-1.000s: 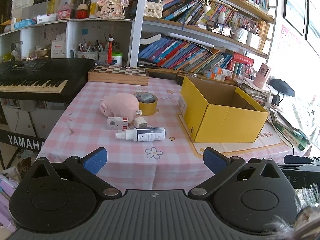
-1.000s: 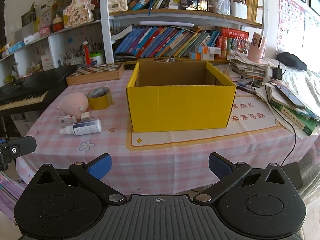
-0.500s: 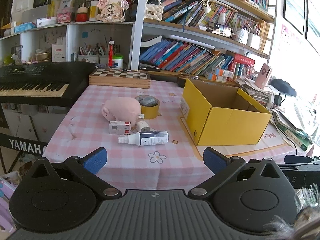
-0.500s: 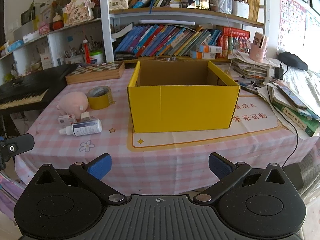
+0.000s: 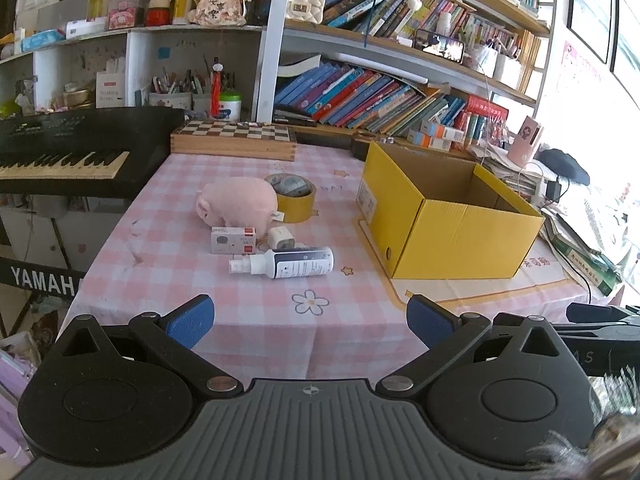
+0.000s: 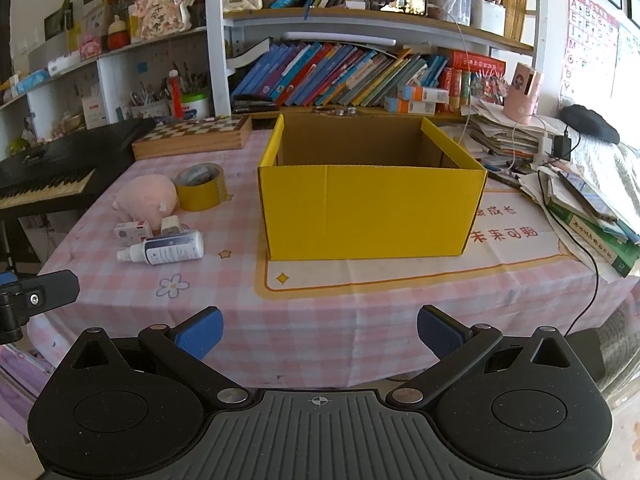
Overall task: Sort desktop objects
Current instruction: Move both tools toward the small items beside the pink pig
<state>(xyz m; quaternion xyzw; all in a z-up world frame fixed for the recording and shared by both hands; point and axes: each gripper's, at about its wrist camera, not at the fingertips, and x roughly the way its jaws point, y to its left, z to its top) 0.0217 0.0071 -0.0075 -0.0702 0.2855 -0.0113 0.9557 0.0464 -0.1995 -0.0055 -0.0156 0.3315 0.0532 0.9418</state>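
- The left gripper (image 5: 308, 318) sits at the bottom centre of its view with its blue pads (image 5: 191, 320) spread wide and nothing between them; it hangs short of the table edge, apart from every object
- The right gripper (image 6: 318, 330) is likewise spread wide and empty at the bottom of its view, and it faces the yellow box (image 6: 372, 208) squarely, which suits it to work on that side
- The things to sort lie in a loose cluster at the centre left of the left view: a white spray bottle (image 5: 290, 263) on its side nearest the tongs, a small white and red carton (image 5: 233, 240) and a little white cube (image 5: 281, 237) just behind it, then a pink plush pig (image 5: 238, 202) with a roll of yellow tape (image 5: 295, 197) touching its rear
- The box stands open and looks empty at the right of the cluster, on a printed mat, probably the bin for the sorting; no item is in it yet as far as can be seen
- The bottle, lying flat and closest, seems the easiest first pick for the left tongs
- The table (image 5: 176, 276) wears a pink checked cloth with flower prints
- Around it: a black keyboard (image 5: 60, 152) at the left edge, a chessboard box (image 5: 234, 140) at the far end, crowded bookshelves (image 5: 360, 96) across the top
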